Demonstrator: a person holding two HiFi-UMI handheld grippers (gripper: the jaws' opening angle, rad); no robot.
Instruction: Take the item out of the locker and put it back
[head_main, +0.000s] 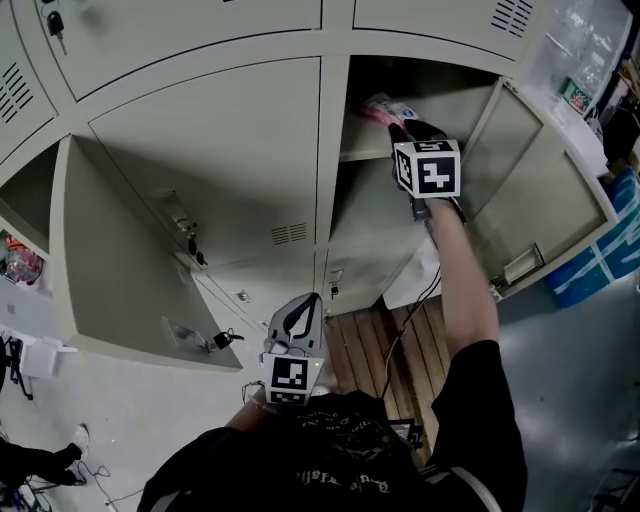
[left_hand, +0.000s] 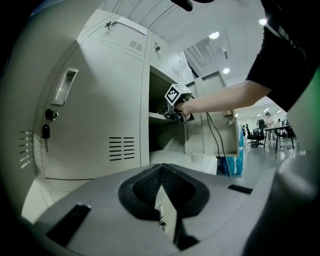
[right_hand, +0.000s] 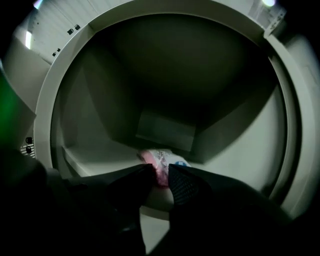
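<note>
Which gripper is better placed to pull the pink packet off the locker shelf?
Right. The right gripper is at the locker shelf, jaws closed on the pink packet; the left gripper hangs back near the body, shut and empty.

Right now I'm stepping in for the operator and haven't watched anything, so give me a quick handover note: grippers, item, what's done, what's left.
Right gripper: inside the open locker, jaws pinching the near end of the pink packet.
Left gripper: shut, empty, held outside the lockers.
Packet: lying on the shelf.
Done: door open, packet apparently gripped.
Left: draw it out, then put it back on the shelf.
</note>
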